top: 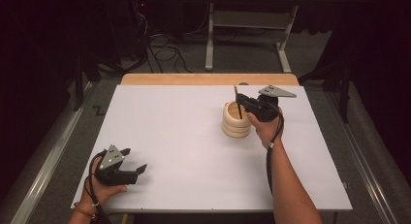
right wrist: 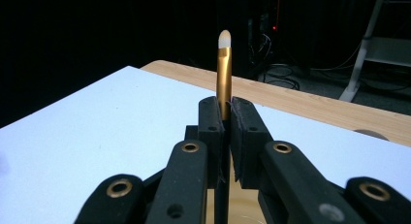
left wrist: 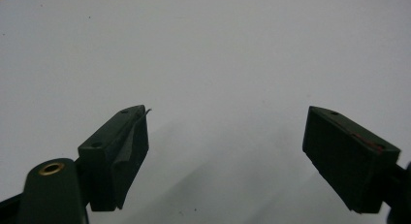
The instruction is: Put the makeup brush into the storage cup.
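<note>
A thin brush with a gold ferrule and a pale tip stands upright, and my right gripper is shut on its shaft. In the high view that gripper holds the brush over the mouth of a ribbed wooden cup at the table's right of centre, with the dark handle reaching down into it. A bit of the cup's pale inside shows below the jaws. My left gripper rests near the front left corner, open, with nothing between its jaws.
A white board covers the table, and a strip of bare wood shows along the far edge. Beyond it are a grey metal frame and loose cables on the floor.
</note>
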`<move>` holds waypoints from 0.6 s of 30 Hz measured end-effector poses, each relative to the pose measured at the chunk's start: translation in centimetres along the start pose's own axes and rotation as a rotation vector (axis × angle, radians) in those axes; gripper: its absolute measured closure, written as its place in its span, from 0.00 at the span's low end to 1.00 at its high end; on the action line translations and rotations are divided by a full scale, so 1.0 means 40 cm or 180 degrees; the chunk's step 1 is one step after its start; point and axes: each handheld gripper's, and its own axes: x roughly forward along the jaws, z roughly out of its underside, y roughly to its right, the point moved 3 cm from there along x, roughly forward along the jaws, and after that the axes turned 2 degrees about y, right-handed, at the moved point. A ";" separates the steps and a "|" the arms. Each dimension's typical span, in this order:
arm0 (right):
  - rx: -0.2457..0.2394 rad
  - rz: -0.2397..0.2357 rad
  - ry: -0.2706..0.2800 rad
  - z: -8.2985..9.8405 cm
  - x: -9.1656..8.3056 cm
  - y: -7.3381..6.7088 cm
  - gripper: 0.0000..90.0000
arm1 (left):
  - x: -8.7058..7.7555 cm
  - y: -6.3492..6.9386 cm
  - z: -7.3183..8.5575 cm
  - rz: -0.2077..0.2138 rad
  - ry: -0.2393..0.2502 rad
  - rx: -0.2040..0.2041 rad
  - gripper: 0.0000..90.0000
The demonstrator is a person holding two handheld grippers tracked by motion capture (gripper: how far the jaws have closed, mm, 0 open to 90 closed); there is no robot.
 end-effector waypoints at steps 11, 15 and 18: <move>-0.0013 0.0026 0.0017 -0.002 -0.006 0.001 0.94 | 0.001 0.001 0.000 0.0007 -0.0009 0.0008 0.19; 0.0012 0.0037 0.0036 -0.003 -0.012 0.002 0.94 | 0.001 0.000 0.000 0.0006 -0.0013 0.0008 0.19; -0.0005 0.0033 0.0038 -0.005 -0.016 0.002 0.90 | 0.001 0.001 0.000 0.0014 -0.0019 0.0010 0.19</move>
